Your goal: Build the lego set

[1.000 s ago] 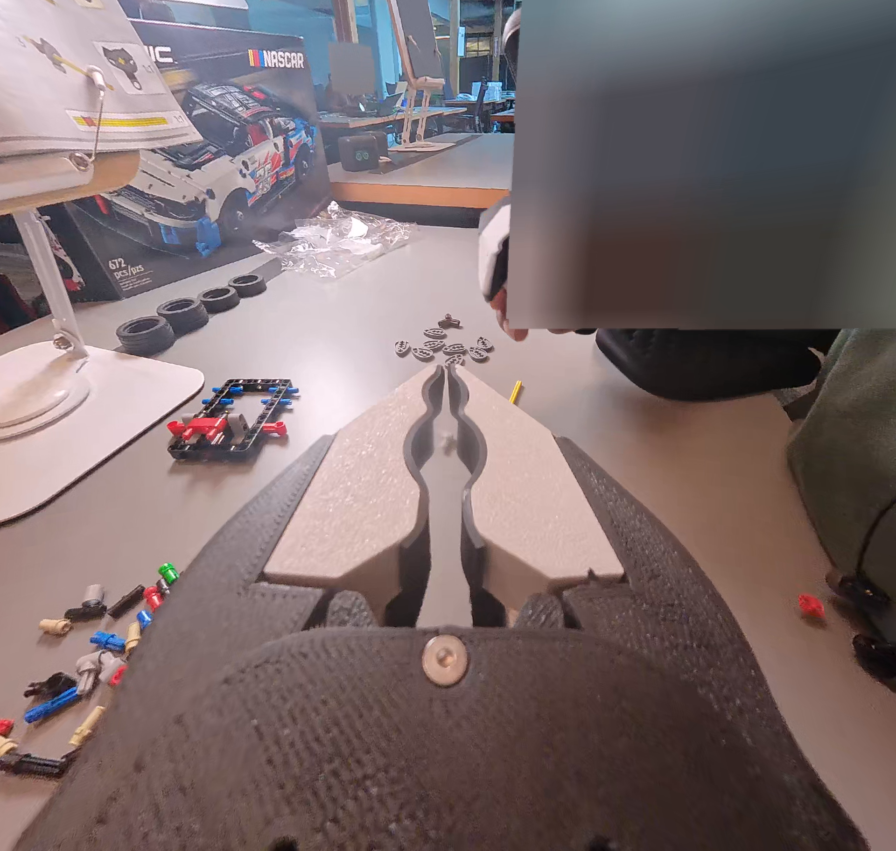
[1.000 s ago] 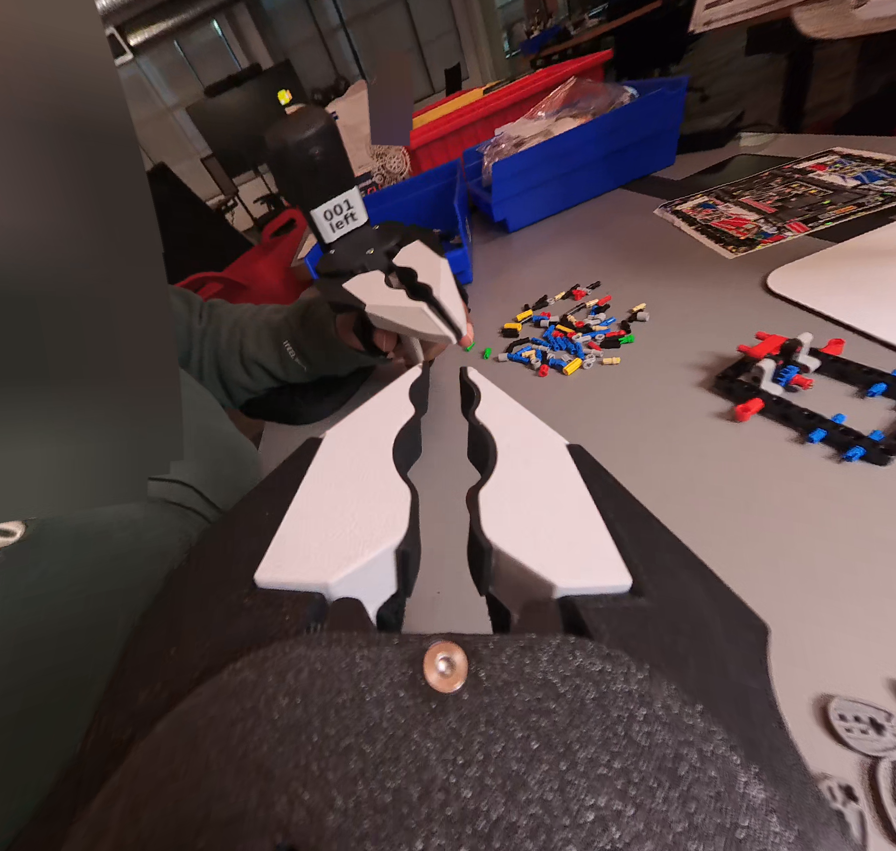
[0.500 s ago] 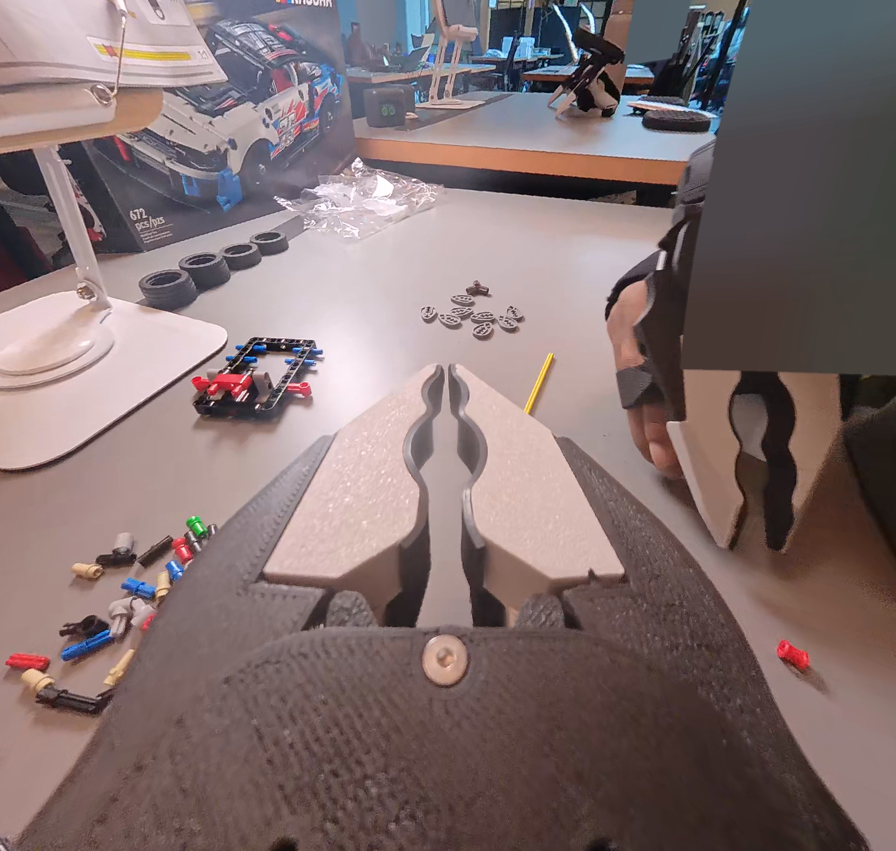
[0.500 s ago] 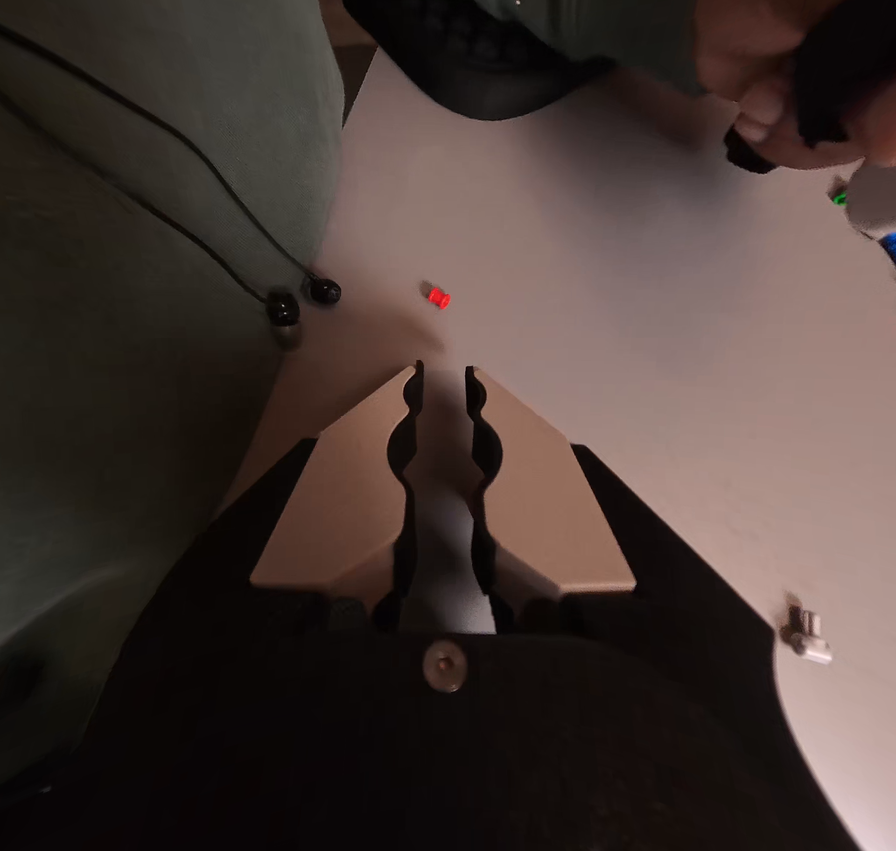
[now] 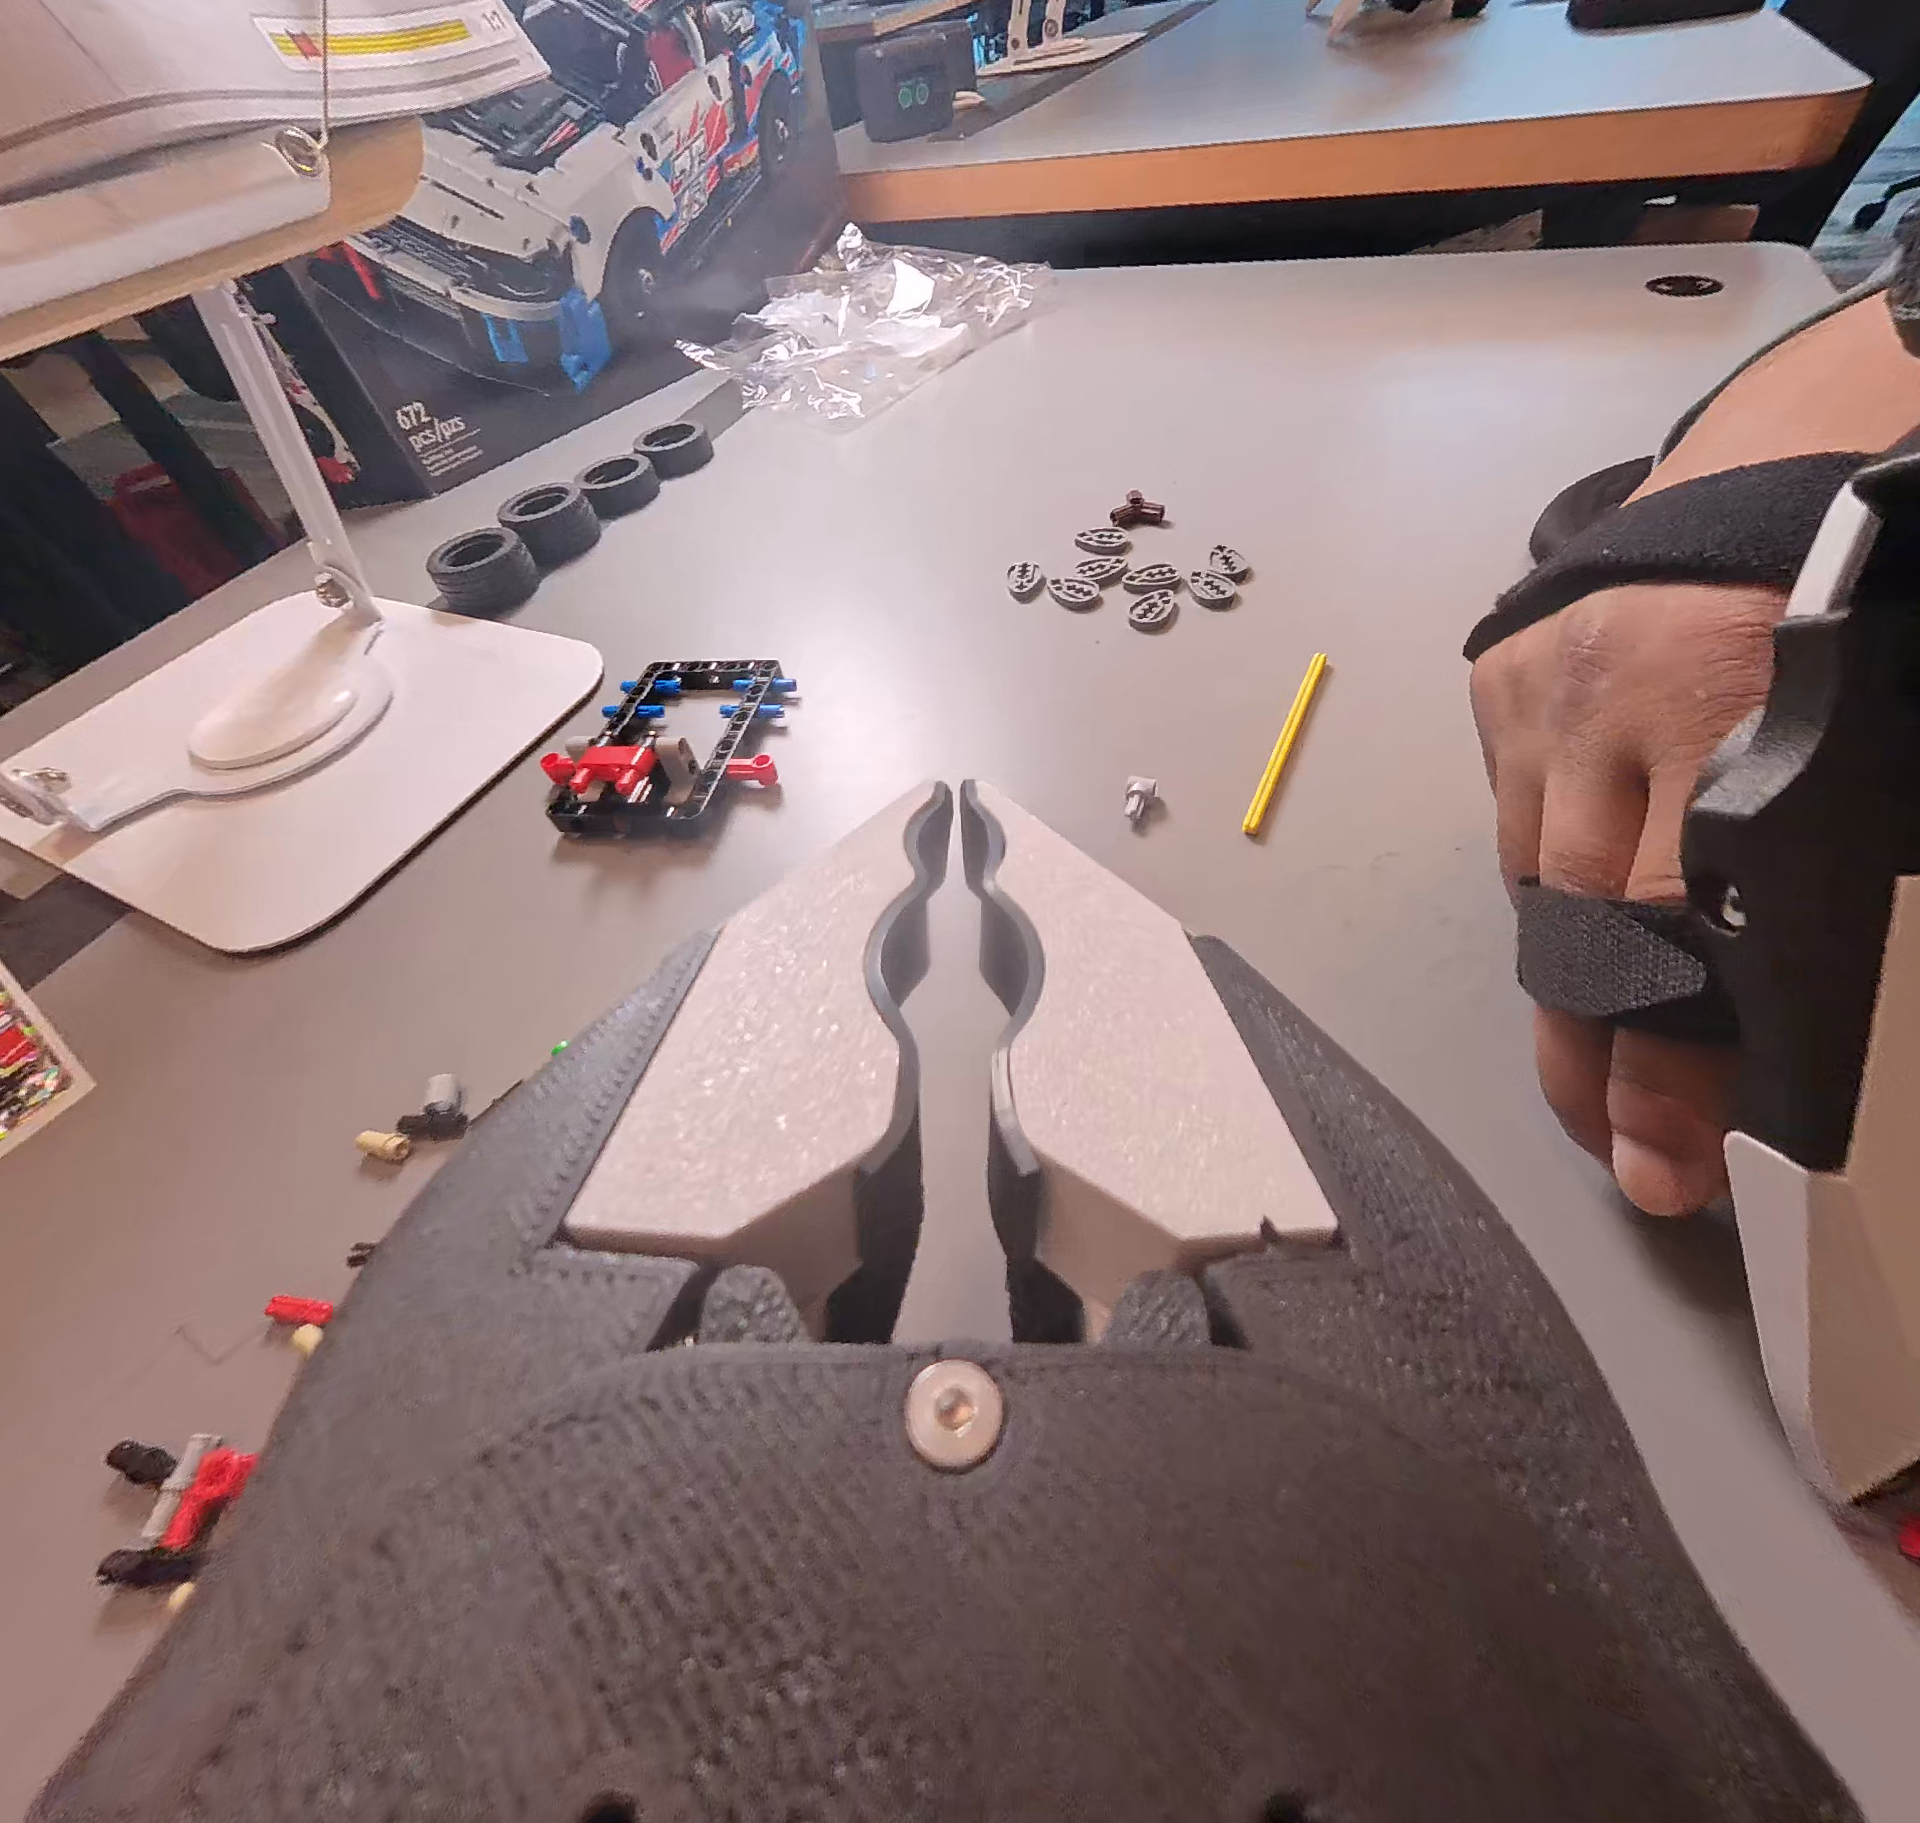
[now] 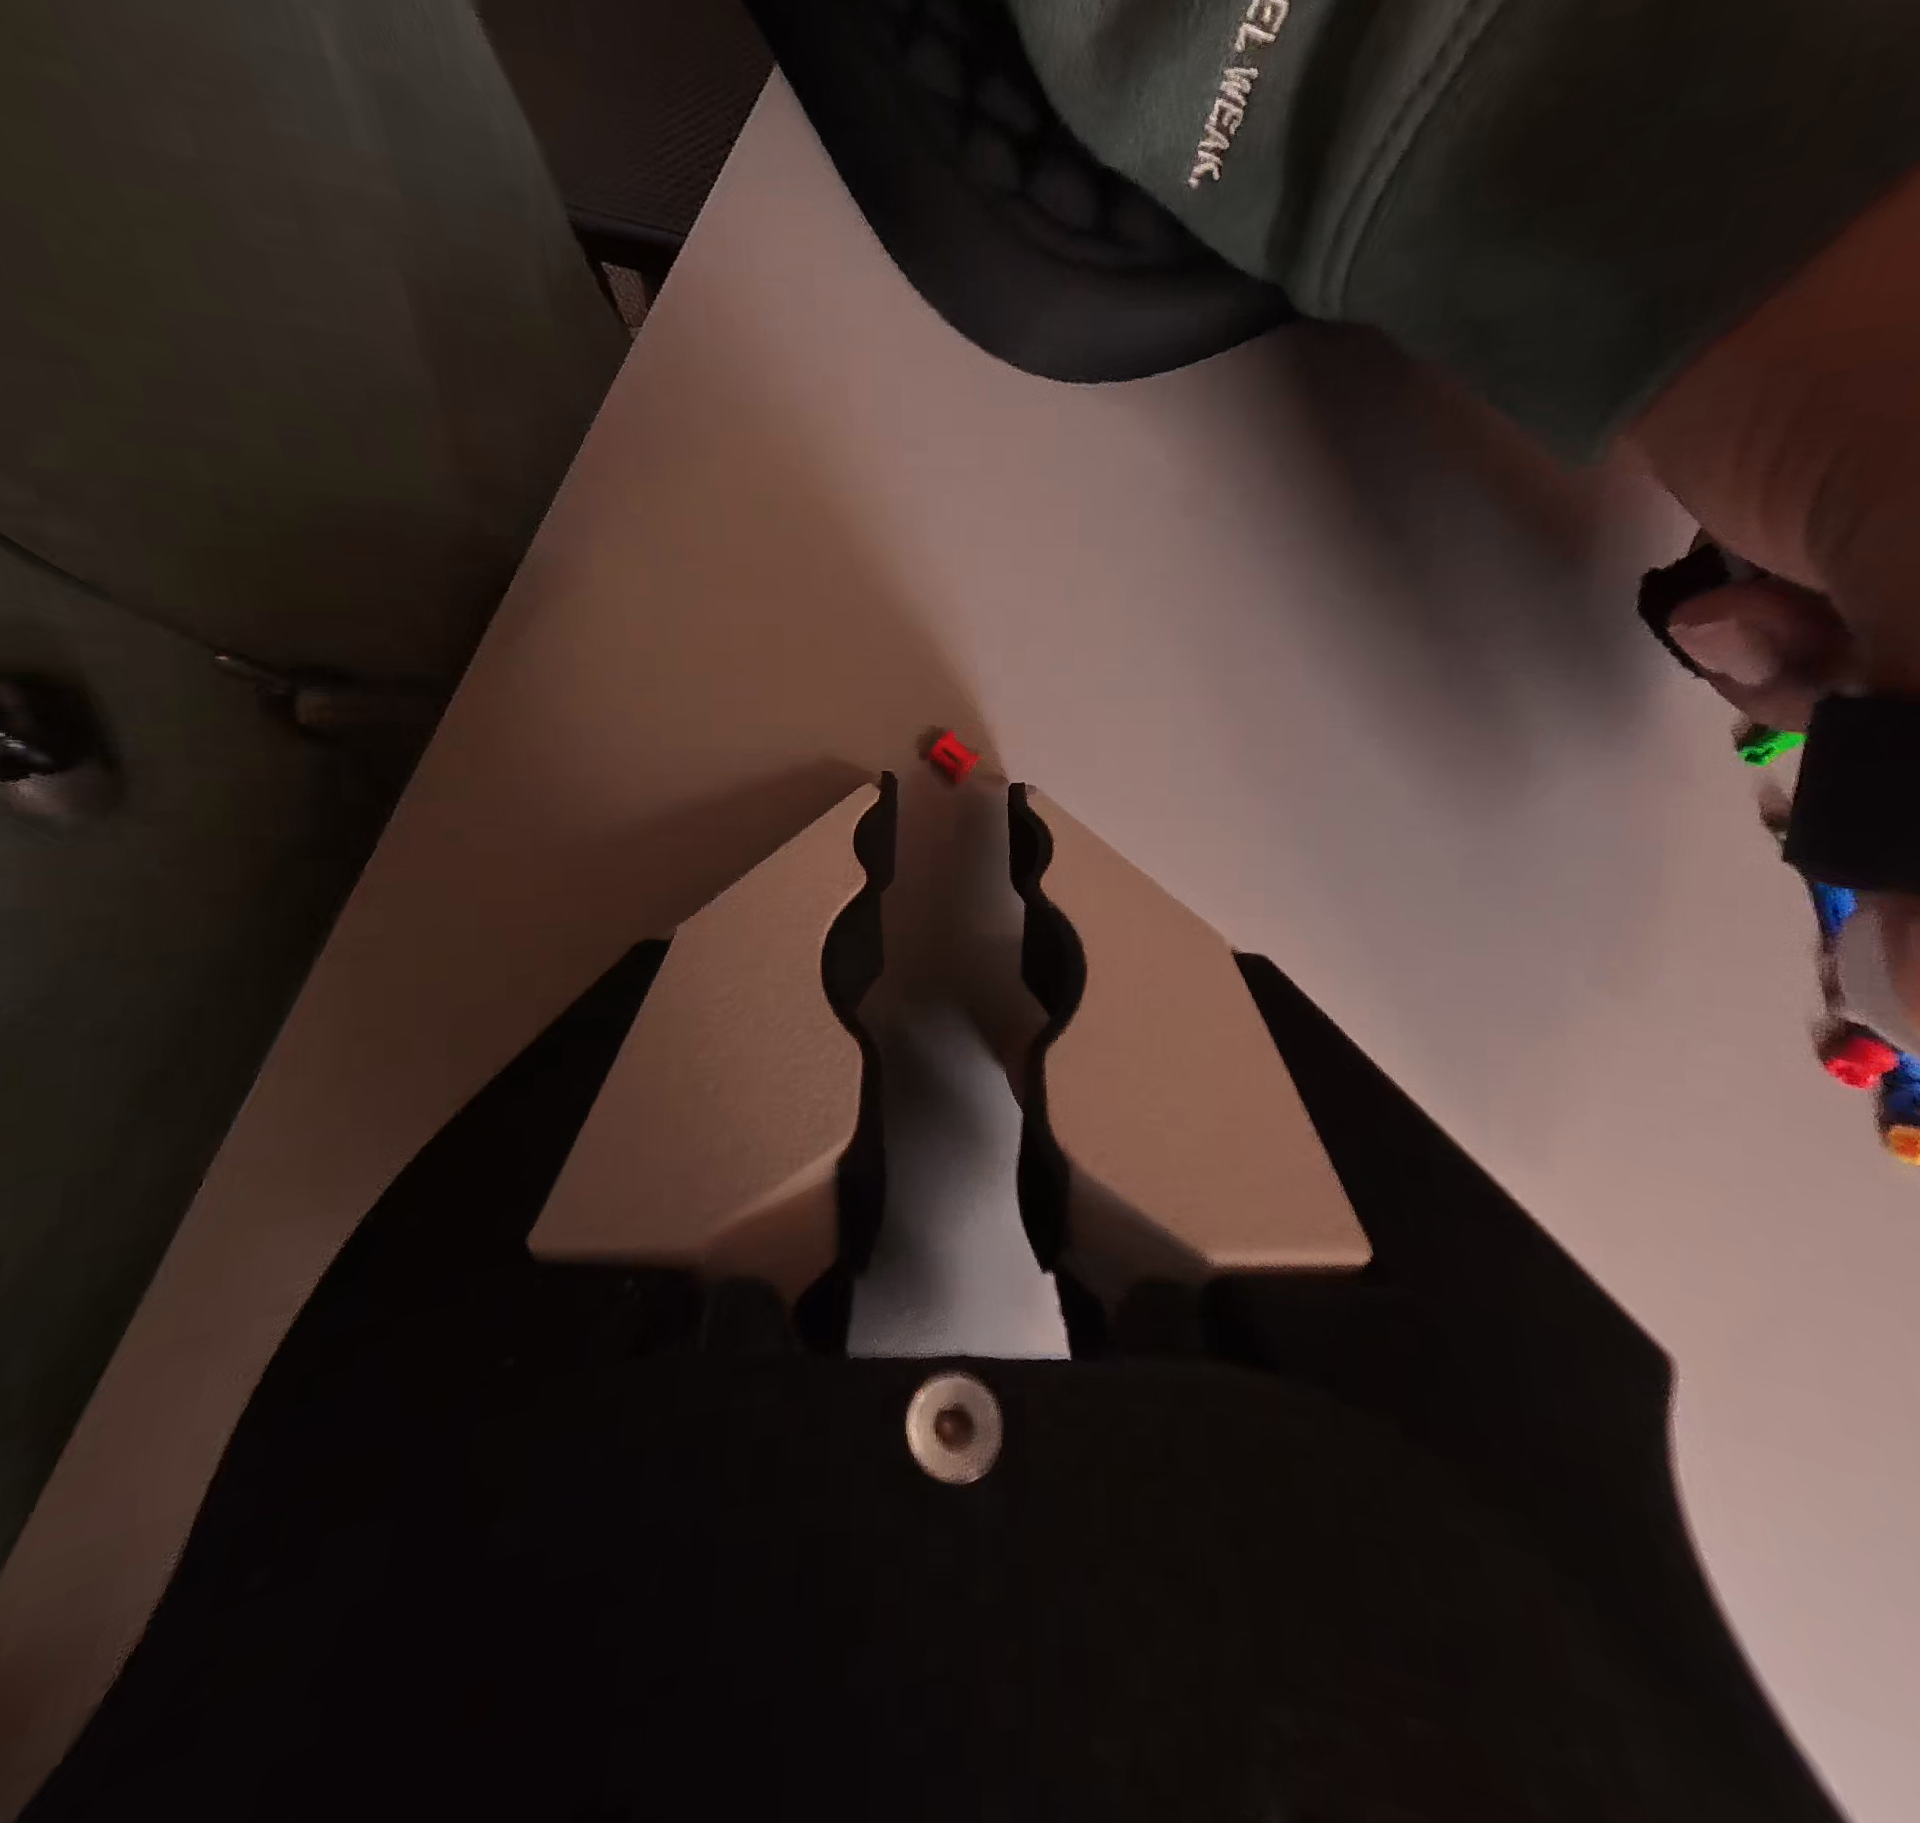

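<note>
Left hand-held gripper point(image 5: 956, 786) hangs over the table point(image 5: 1299, 402) with its fingertips nearly together and nothing between them. Beyond those tips and to their left lies the black lego frame point(image 5: 670, 760) with red and blue pins; a small grey pin point(image 5: 1140, 797) and a yellow axle point(image 5: 1285, 743) lie just right of the tips. Half a second ago the grey pin was not in sight and the frame looked farther off. At the right edge a hand point(image 5: 1621, 817) grips the other tool.

Right hand-held gripper point(image 6: 948, 786) points down at the table point(image 6: 1247, 547) with its fingers apart and empty. A small red lego piece point(image 6: 951, 755) lies just beyond the tips, about centred on the gap, not touching either. Half a second ago it lay clearly farther ahead.
</note>
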`<state>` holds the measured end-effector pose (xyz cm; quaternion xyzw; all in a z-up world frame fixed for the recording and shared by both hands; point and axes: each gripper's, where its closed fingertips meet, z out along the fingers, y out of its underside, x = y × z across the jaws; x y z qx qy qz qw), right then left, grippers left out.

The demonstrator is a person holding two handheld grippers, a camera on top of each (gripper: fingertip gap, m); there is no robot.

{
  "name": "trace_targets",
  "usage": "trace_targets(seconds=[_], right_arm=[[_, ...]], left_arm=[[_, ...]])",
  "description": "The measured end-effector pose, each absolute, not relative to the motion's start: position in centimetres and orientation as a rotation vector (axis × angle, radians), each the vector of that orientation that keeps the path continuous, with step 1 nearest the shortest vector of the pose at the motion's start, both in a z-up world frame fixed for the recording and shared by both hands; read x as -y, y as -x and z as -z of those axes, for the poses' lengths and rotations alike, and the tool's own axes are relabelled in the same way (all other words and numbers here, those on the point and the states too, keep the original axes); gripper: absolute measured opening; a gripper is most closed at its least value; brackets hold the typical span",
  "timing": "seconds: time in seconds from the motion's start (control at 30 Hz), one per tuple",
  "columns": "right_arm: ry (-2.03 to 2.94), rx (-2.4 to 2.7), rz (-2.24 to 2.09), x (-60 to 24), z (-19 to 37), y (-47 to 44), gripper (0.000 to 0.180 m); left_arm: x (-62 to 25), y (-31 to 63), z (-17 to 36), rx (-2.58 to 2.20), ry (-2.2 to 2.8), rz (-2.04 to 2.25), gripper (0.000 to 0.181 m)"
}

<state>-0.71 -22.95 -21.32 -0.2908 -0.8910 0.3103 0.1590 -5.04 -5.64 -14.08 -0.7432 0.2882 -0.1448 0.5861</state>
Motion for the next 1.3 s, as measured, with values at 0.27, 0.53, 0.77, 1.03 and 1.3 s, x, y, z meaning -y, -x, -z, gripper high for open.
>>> trace_targets(seconds=[0.27,0.53,0.77,1.03,1.3], right_arm=[[0.753,2.605,-0.853,24.1,21.6,1.4,0.009],[0.869,2.111,-0.932,17.5,16.9,1.2,0.007],[0.746,1.654,-0.616,10.5,11.1,-0.8,0.007],[0.693,1.539,-0.520,9.4,9.7,-0.7,0.007],[0.525,1.452,-0.336,9.8,8.4,-0.9,0.007]], left_arm=[[5.9,5.1,14.3,-0.695,1.739,0.309,0.000],[7.3,3.2,13.3,-0.714,1.686,0.458,0.004],[8.5,-0.1,11.3,-0.556,1.650,0.903,0.020],[9.1,-1.8,9.4,-0.393,1.571,1.299,0.022],[9.7,-2.2,8.6,-0.335,1.534,1.443,0.013]])
